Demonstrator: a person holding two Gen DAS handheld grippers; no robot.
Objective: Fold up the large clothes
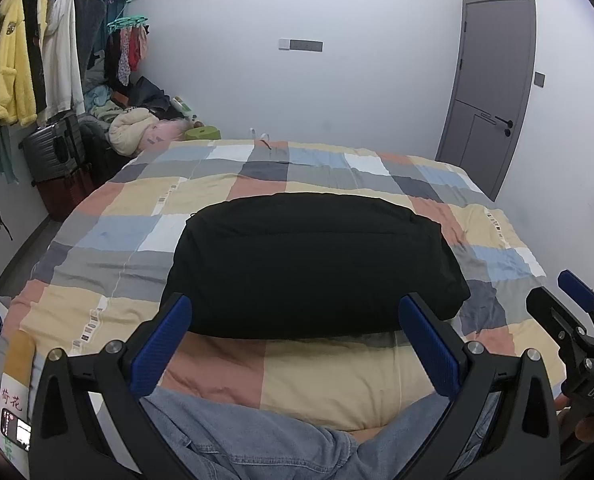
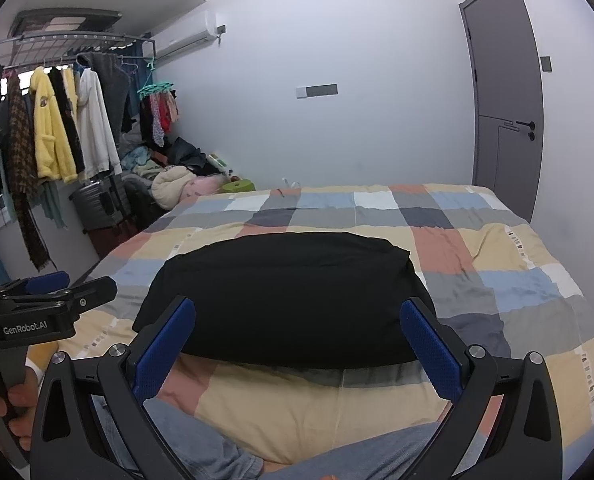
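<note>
Black garment — folded into a compact rectangle; lying on checked bedspread.

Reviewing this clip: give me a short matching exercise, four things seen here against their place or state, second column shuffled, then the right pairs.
Things:
1. black garment
2. left gripper
3. yellow fleece jacket
4. grey door

Place or state:
A. hanging on the rack at the left wall
B. shut, in the far right corner
C. folded on the checked bedspread
D. open, holding nothing

Pairs: 1-C, 2-D, 3-A, 4-B
</note>
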